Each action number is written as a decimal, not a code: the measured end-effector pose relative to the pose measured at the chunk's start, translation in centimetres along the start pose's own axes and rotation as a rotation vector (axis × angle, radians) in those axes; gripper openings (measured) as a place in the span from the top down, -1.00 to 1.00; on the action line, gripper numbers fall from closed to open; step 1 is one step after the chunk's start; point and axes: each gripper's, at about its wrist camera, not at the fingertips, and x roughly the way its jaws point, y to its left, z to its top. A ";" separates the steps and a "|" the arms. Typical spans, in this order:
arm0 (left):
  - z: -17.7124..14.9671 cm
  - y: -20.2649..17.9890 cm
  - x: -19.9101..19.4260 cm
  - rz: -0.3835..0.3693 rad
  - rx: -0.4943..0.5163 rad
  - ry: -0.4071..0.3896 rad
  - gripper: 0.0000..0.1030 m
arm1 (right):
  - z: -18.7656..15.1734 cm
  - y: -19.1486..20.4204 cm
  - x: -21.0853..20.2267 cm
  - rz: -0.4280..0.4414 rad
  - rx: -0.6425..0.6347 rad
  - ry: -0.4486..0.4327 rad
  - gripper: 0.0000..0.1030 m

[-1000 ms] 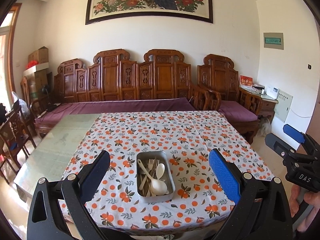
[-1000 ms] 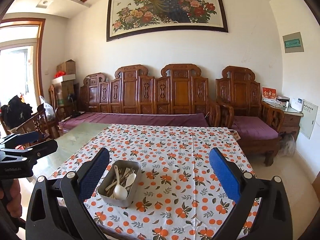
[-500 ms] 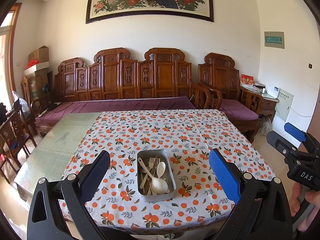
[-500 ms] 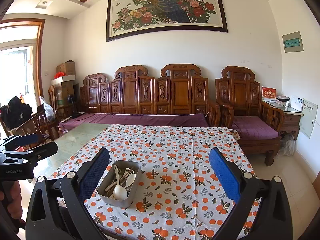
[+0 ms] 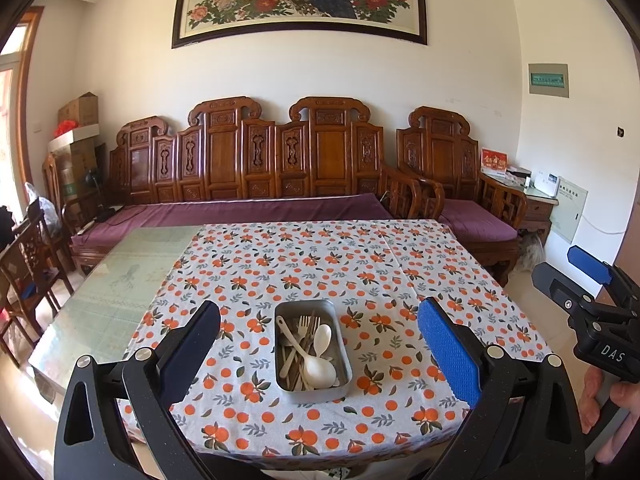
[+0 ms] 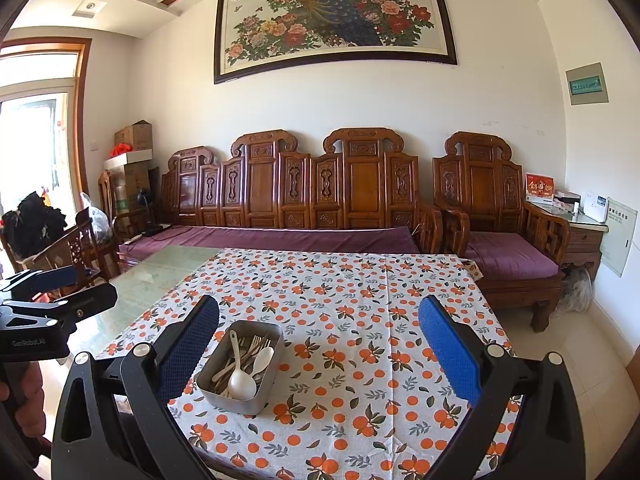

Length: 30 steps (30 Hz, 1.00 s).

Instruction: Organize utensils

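Two handheld grippers hang above the near edge of a dining table (image 5: 100, 312) draped in an orange-fruit tablecloth (image 5: 400, 280). The left gripper (image 5: 318, 344), filling the bottom of its own view, has its blue-padded jaws spread wide and empty; the right gripper (image 6: 318, 344) is likewise agape with nothing between its jaws. At the lower right of the left view, a person's hand (image 5: 612, 404) grips the right tool's handle.

Low in the middle of the left view, and lower left of centre in the right view, a rectangular metal tin (image 5: 344, 360) sits on the cloth near the table's front edge. It holds the jumbled utensils: a large white spoon (image 5: 316, 368), a smaller white spoon (image 5: 323, 338) and several forks (image 5: 306, 326).

Beyond the table, a carved wooden sofa (image 5: 280, 160) with purple cushions lines the wall, beneath a framed peacock painting (image 6: 332, 16) at the top of the frame.
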 end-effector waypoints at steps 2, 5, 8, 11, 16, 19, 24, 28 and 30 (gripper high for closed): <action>0.0 0.0 0.0 -0.001 0.001 -0.001 -0.85 | 0.0 0.0 0.0 0.001 0.000 0.000 -0.95; 0.0 0.0 -0.1 -0.001 0.001 -0.001 -0.85 | 0.0 0.0 0.0 0.001 0.001 0.001 -0.95; 0.0 0.0 0.0 -0.001 0.000 -0.001 -0.85 | 0.0 0.1 0.0 0.000 0.000 0.002 -0.95; 0.1 -0.1 -0.1 -0.003 0.000 -0.001 -0.85 | 0.0 0.0 0.0 0.000 0.000 0.000 -0.95; 0.1 -0.1 -0.2 -0.003 0.000 -0.001 -0.85 | 0.0 0.1 0.0 0.001 0.001 0.001 -0.95; 0.1 -0.1 -0.2 -0.002 0.001 -0.001 -0.85 | 0.0 0.1 0.1 0.000 0.000 0.001 -0.95; 0.2 -0.2 -0.3 -0.003 0.001 0.000 -0.85 | 0.0 0.1 0.0 0.001 0.000 0.000 -0.95; 0.3 -0.3 -0.4 -0.003 0.002 -0.002 -0.85 | 0.0 0.0 0.1 0.001 0.002 -0.001 -0.95; 0.3 -0.3 -0.4 -0.003 0.003 -0.002 -0.85 | 0.0 0.1 0.1 0.000 0.001 -0.001 -0.95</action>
